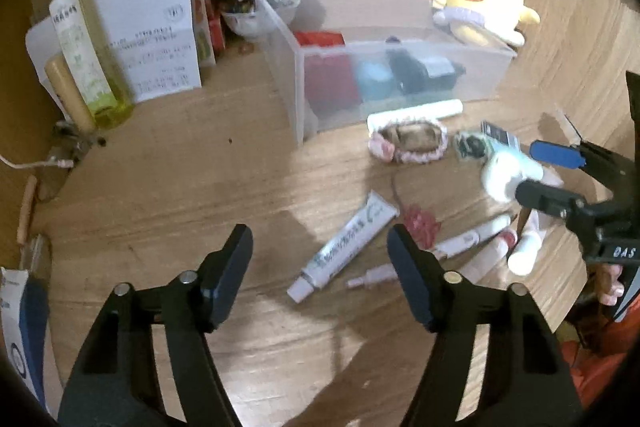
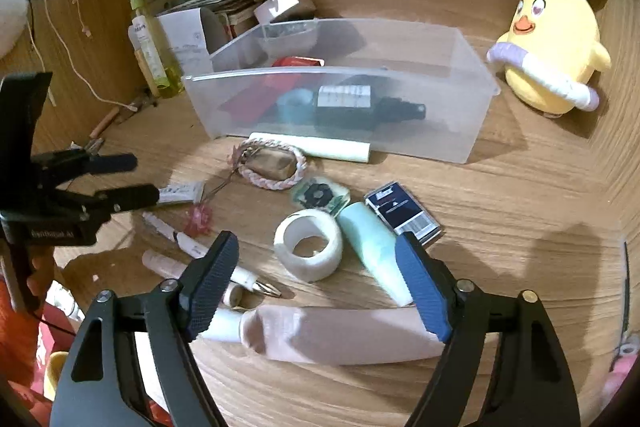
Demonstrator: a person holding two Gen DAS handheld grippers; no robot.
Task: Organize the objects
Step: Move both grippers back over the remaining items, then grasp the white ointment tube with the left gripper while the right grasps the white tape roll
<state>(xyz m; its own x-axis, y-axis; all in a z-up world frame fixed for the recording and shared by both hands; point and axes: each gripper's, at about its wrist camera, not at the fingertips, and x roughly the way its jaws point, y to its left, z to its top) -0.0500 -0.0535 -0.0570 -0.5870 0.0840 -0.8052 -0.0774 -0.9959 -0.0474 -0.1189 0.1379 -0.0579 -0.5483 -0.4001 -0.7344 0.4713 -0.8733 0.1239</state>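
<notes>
Clutter on a wooden desk (image 2: 500,211), seen from two handheld grippers mid-sort. Clear plastic bin (image 2: 460,131) at 12 o'clock in the right wrist view, already holding a red box, a teal item and a dark bottle (image 2: 360,103). Loose items spread in front of it: white tape roll (image 2: 308,245) at centre, mint tube (image 2: 374,247) just to its right at 1 o'clock, dark card packet (image 2: 404,213) beyond that, braided bracelet (image 2: 272,163) at 11 o'clock, long pale pink tube (image 2: 344,337) lying crosswise at 6 o'clock. Right gripper (image 2: 320,279) wide open, holding nothing, hovering over tape roll and mint tube. Left gripper (image 1: 320,267) also wide open and empty, with a white ointment tube (image 1: 344,247) lying between its fingers' line of sight. Yellow plush chick (image 2: 552,59) standing at 2 o'clock beside the bin. Judged step: choosing the next loose piece to collect. Next move likely calls for lowering one open gripper squarely around a single item, closing, then carrying it up to the bin.
</notes>
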